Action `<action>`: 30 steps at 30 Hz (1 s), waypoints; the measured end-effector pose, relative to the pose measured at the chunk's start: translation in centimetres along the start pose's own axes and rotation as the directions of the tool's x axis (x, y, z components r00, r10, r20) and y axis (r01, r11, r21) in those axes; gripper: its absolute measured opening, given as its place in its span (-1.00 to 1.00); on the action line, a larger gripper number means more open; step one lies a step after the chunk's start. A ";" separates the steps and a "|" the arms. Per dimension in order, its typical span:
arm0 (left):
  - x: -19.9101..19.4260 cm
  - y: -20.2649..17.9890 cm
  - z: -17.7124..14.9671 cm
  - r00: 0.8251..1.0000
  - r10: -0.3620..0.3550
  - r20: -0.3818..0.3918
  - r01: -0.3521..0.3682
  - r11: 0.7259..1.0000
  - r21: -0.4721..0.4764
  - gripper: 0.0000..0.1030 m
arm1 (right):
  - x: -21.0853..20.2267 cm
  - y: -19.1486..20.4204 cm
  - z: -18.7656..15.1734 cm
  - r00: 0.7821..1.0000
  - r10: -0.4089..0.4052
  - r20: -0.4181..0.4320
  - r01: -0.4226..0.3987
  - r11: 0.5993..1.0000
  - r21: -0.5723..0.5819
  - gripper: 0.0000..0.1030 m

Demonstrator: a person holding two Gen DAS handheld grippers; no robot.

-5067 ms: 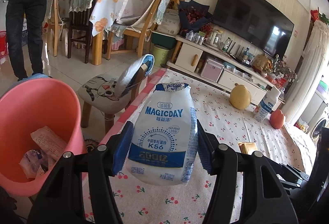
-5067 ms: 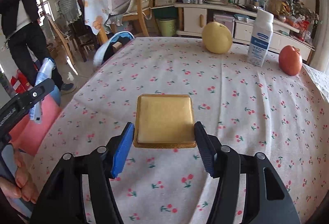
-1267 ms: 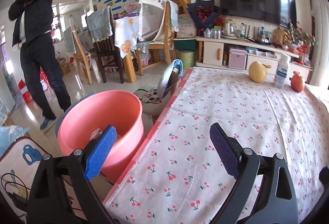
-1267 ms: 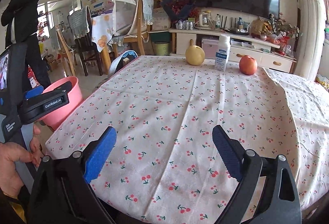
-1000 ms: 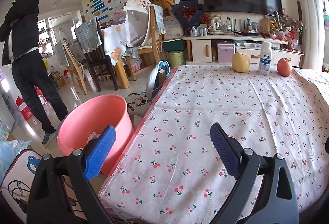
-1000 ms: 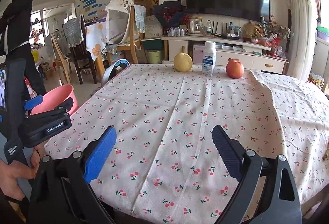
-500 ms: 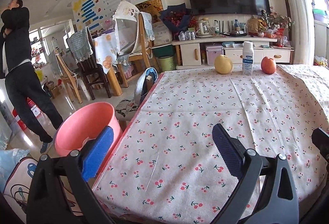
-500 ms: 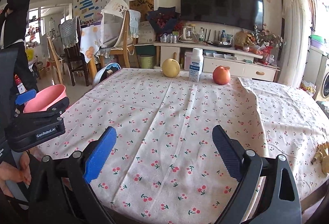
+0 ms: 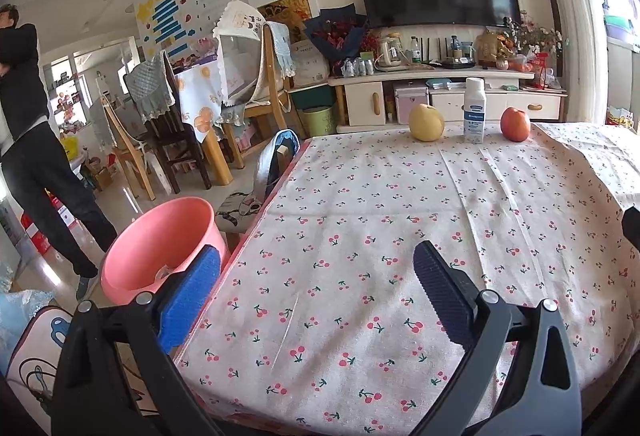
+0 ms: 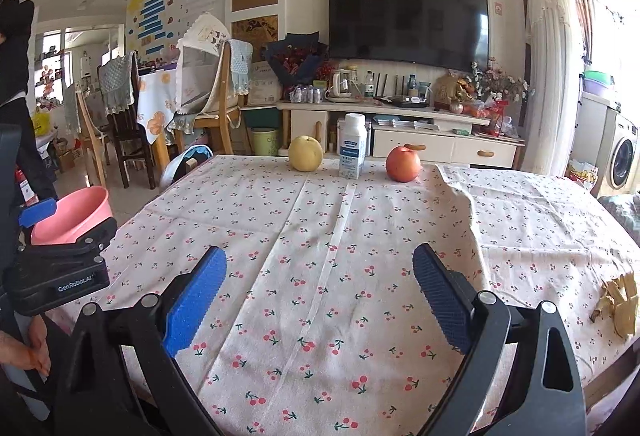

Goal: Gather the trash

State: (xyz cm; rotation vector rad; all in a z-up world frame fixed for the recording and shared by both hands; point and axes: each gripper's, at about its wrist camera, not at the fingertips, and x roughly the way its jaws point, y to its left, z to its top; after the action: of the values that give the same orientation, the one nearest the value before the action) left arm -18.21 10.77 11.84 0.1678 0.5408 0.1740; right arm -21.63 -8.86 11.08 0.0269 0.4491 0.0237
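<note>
Beside the surface's left edge, on the floor, your pink bin point(image 9: 160, 236) stands with something pale just showing inside. Your left tongs point(image 9: 316, 294) and right tongs point(image 10: 318, 290) both gape wide, holding nothing, hovering above the cherry-print cloth point(image 10: 360, 236). A crumpled yellowish scrap point(image 10: 618, 302) lies near the right edge. Pear point(image 10: 305, 153), bottle point(image 10: 353, 146) and apple point(image 10: 403, 164) line the far edge.

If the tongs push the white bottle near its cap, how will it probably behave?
The white bottle stands upright, tall and narrow on a small base, so a push near the cap would probably tip it. It rests on a soft cherry tablecloth, which may grip the base instead of letting it slide. If it falls, it might bump the yellow pear beside it.
</note>
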 end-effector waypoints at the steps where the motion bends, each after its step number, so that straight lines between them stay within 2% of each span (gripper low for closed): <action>1: 0.1 0.0 0.0 1.000 -0.009 -0.006 0.009 1.000 -0.006 0.90 | 0.1 -0.5 0.0 1.000 -0.007 -0.004 0.007 1.000 0.017 0.81; 5: 0.2 0.3 0.1 0.999 -0.040 -0.027 0.039 0.998 -0.040 0.90 | 0.9 -1.9 -0.2 0.999 -0.026 -0.028 0.028 0.998 0.061 0.81; 14: -0.4 0.0 0.4 0.996 -0.085 0.001 0.085 0.993 -0.078 0.92 | 0.5 -3.4 0.0 0.998 -0.063 0.002 0.063 0.993 0.100 0.81; 21: -0.9 -1.0 0.7 0.995 -0.096 0.018 0.097 0.994 -0.057 0.92 | 0.3 -3.4 0.2 0.996 -0.084 0.022 0.082 0.994 0.078 0.81; 30: -1.5 -1.4 1.1 0.991 -0.129 0.028 0.131 0.988 -0.077 0.92 | 0.7 -3.8 0.2 0.995 -0.102 0.019 0.100 0.992 0.071 0.82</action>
State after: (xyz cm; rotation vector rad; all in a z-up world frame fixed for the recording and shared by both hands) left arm -18.67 8.94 13.23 0.0571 0.5190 0.0658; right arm -20.85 -12.61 10.78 0.0732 0.4277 -0.0918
